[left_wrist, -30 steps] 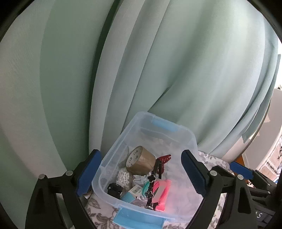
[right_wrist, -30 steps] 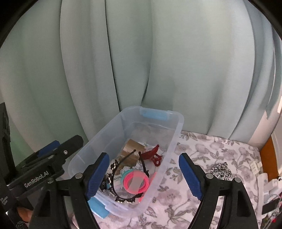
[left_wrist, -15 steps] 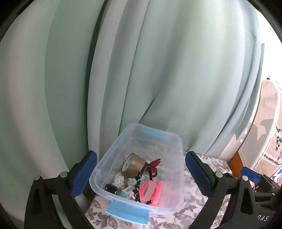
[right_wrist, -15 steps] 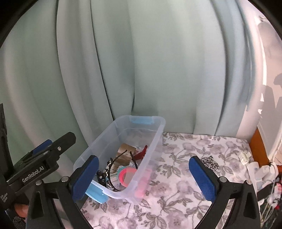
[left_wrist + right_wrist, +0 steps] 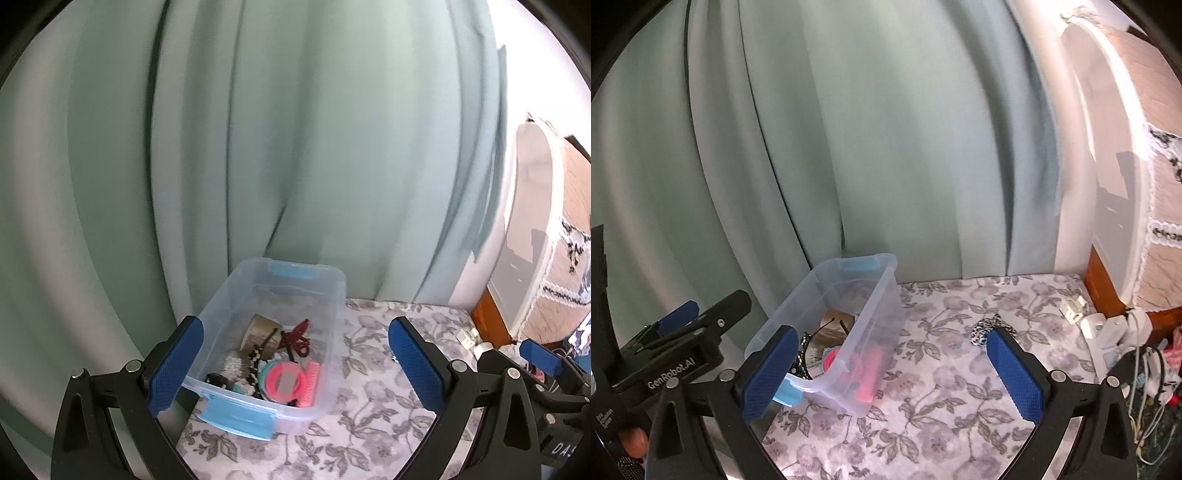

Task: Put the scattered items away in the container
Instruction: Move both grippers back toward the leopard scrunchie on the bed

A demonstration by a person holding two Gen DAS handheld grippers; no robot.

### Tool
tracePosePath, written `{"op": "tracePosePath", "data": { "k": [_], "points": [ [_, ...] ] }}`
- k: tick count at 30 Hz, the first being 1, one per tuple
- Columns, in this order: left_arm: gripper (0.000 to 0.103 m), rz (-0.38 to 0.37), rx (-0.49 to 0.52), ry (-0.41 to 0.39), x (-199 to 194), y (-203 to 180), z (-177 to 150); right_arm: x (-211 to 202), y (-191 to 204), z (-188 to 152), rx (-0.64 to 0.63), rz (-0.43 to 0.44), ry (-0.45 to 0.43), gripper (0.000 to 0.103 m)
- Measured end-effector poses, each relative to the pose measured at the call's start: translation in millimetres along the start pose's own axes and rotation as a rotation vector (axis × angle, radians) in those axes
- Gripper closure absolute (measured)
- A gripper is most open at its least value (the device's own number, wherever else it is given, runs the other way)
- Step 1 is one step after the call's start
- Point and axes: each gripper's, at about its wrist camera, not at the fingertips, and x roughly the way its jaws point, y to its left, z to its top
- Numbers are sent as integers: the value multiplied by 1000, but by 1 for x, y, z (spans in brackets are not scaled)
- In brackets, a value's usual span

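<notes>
Clear plastic box (image 5: pixel 334 295) with blue latches sits on the flower-print cloth (image 5: pixel 369 413), against the pale green curtain (image 5: pixel 295 147). Inside it: tape roll (image 5: pixel 260 330), dark red hair clip (image 5: pixel 297 334), pink comb (image 5: pixel 310 382), black headband (image 5: pixel 809 354), other small bits too jumbled to name. A black-and-white scrunchie (image 5: pixel 982 328) lies on the cloth, well apart from the box, to its right. Left gripper (image 5: pixel 291 363): fingers spread wide, holding nothing. Right gripper (image 5: pixel 892 371): fingers spread wide, nothing held.
</notes>
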Motion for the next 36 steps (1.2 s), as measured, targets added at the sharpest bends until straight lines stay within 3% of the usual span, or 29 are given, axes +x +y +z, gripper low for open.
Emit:
{"op": "tracePosePath", "data": {
  "k": [21,36],
  "points": [
    [3,-46,120,14,-17,-85,-10,-60,-72,-10,137,8,-72,0],
    [3,-97,145,110,10,-116,-34,-52,-102,-24,185,-70,-6,0]
  ]
}}
